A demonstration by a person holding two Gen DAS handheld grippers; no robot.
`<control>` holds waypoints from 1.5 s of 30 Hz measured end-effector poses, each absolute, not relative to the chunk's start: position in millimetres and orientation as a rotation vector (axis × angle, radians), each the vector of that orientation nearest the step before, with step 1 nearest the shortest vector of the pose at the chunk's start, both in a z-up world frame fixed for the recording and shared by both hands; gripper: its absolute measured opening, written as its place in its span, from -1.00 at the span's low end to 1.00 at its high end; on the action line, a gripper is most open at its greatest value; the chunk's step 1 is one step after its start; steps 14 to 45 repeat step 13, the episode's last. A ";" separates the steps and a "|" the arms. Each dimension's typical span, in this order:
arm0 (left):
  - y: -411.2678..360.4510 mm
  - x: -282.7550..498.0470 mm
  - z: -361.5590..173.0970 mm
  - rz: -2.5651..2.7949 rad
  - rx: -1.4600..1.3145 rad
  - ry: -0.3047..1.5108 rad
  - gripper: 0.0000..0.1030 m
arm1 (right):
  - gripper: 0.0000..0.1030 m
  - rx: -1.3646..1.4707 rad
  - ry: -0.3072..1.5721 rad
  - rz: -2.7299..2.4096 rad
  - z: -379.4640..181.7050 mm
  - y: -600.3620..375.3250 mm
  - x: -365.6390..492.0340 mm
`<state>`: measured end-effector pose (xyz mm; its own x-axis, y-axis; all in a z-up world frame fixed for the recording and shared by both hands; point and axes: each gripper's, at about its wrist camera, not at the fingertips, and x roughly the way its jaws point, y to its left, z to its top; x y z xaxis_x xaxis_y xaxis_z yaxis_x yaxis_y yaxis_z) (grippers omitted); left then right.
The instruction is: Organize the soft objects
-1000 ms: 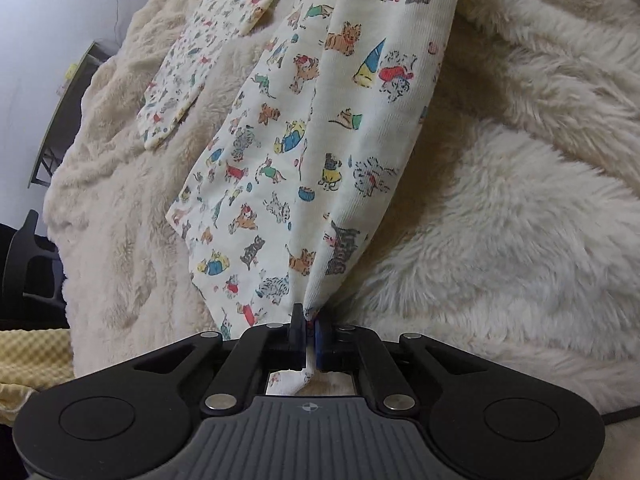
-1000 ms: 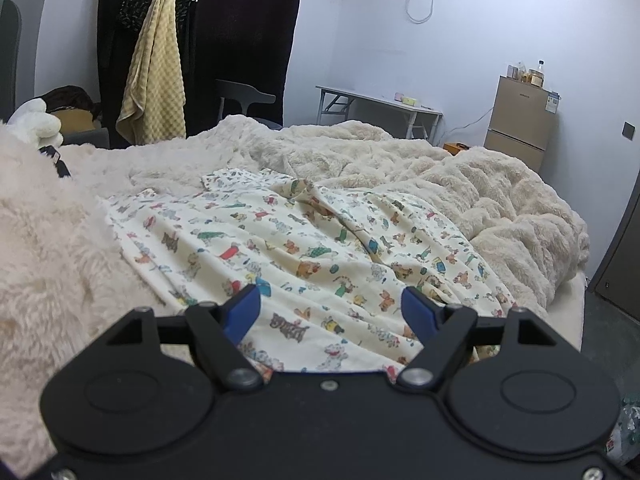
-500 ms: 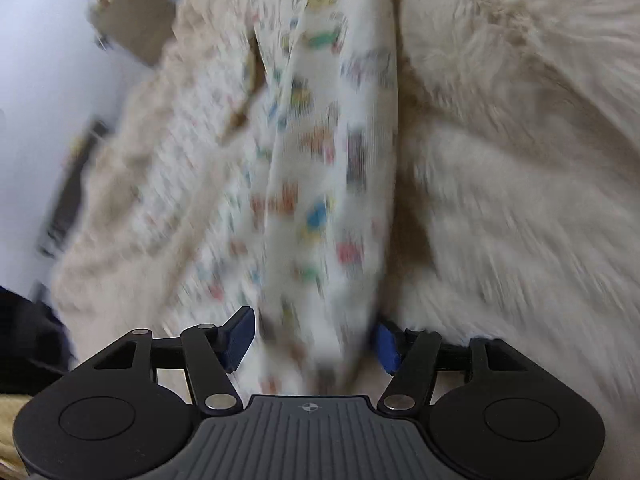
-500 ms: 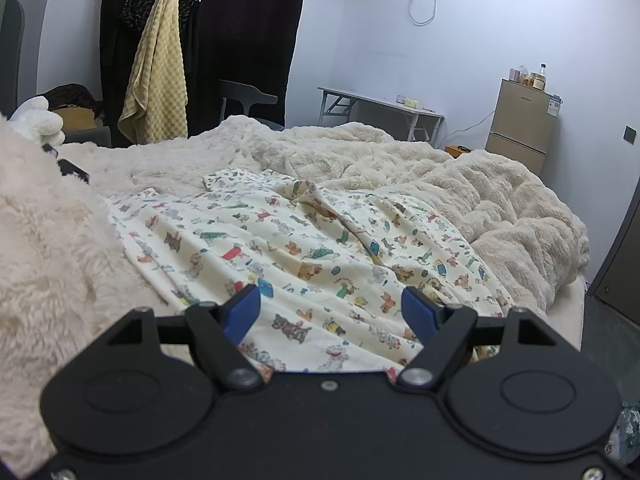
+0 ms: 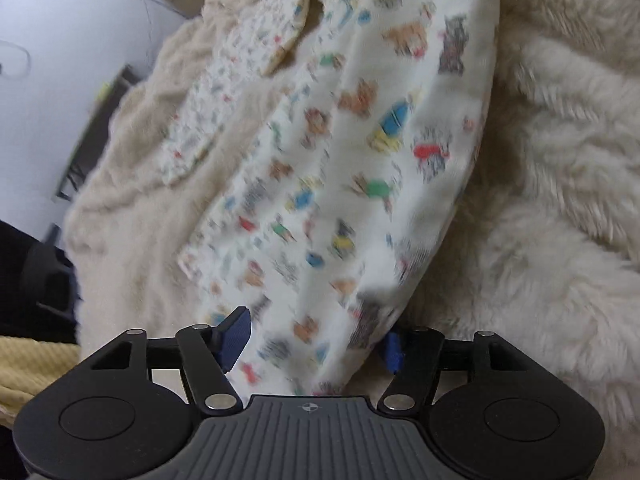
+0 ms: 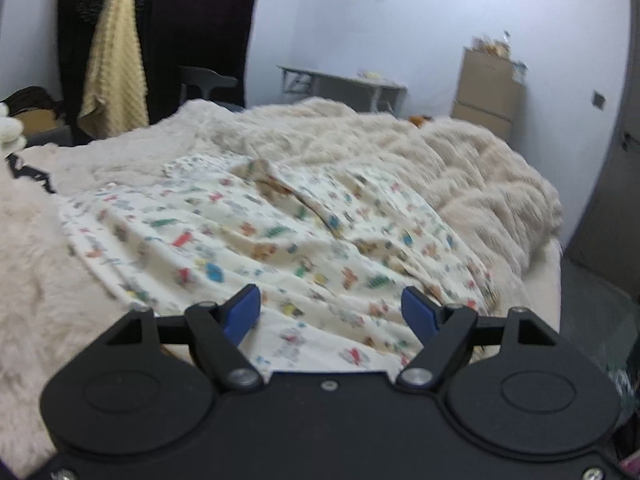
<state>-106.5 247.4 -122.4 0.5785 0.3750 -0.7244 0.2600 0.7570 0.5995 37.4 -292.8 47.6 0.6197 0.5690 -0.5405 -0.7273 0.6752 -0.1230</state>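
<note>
A cream cloth printed with small cartoon animals (image 5: 352, 168) lies spread over a fluffy beige blanket (image 5: 552, 208) on the bed. My left gripper (image 5: 314, 338) is open right at the cloth's near end, and the fabric runs loosely between its blue pads (image 5: 236, 334). In the right wrist view the same printed cloth (image 6: 280, 240) stretches out ahead. My right gripper (image 6: 332, 312) hovers open over its near edge, with nothing clamped between its fingers.
The beige blanket (image 6: 460, 168) covers the whole bed. A yellow towel (image 6: 116, 68) hangs from a rack at the back left. A grey desk (image 6: 344, 84) and a brown cabinet (image 6: 486, 88) stand along the far wall. A dark door (image 6: 608, 168) is at right.
My left gripper was shut on the cloth's end a second ago; it has opened and let the fabric go. The right gripper stayed open and shifted slightly over the cloth.
</note>
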 end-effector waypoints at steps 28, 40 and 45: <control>258.2 -105.1 -125.0 0.075 0.657 0.999 0.19 | 0.55 -0.274 0.648 0.735 32.9 -293.5 52.1; 258.2 -105.1 -125.0 0.075 0.657 0.999 0.19 | 0.55 -0.274 0.648 0.735 32.9 -293.5 52.1; 258.2 -105.1 -125.0 0.075 0.657 0.999 0.19 | 0.55 -0.274 0.648 0.735 32.9 -293.5 52.1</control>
